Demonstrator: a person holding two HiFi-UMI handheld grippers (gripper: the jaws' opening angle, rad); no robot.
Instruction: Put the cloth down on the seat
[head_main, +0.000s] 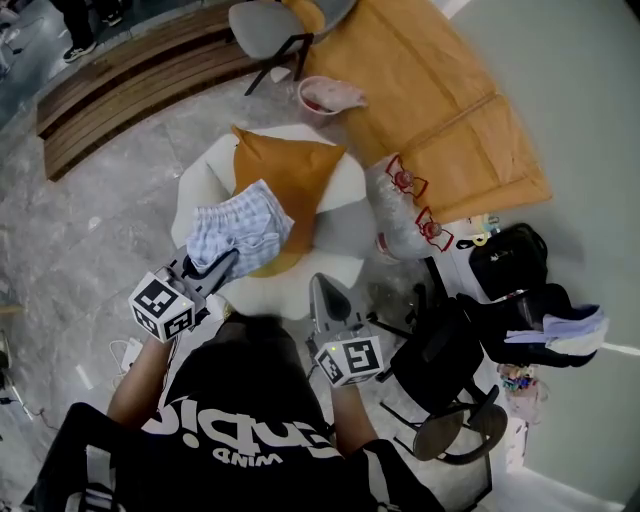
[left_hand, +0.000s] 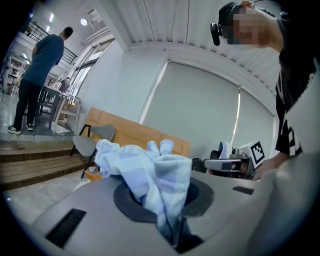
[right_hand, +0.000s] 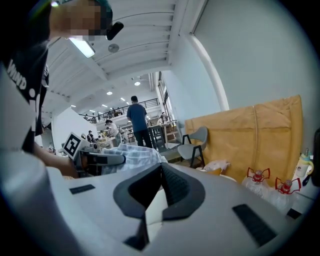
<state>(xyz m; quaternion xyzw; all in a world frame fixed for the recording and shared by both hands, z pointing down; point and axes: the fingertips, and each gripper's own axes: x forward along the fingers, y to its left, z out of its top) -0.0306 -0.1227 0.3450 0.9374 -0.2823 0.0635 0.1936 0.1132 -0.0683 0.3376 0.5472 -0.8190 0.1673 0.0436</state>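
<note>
Left gripper (head_main: 212, 268) is pinched narrow on one end of the cloth (head_main: 243, 232), a blue-and-white checked piece; its own view shows the fabric wedged deep between the two pads and bunching up out of them. From the head view the cloth fans out from that pinched end, its long axis running from the jaws at the near left up and away toward the far right, so the loose, wider end points at the middle of the seat (head_main: 205, 178). That loose end overlaps the near corner of the orange cushion (head_main: 290, 165) lying on the white padded seat (whether it already rests on the cushion or hangs just above it cannot be told from here). The cloth is crumpled rather than flat, with folds along its length. Right gripper (head_main: 320, 290) is off to the right by the seat's near edge, clear of the cloth, its jaws brought together at the tips with nothing between them; only the white of the seat shows through the gap behind the tips.
</note>
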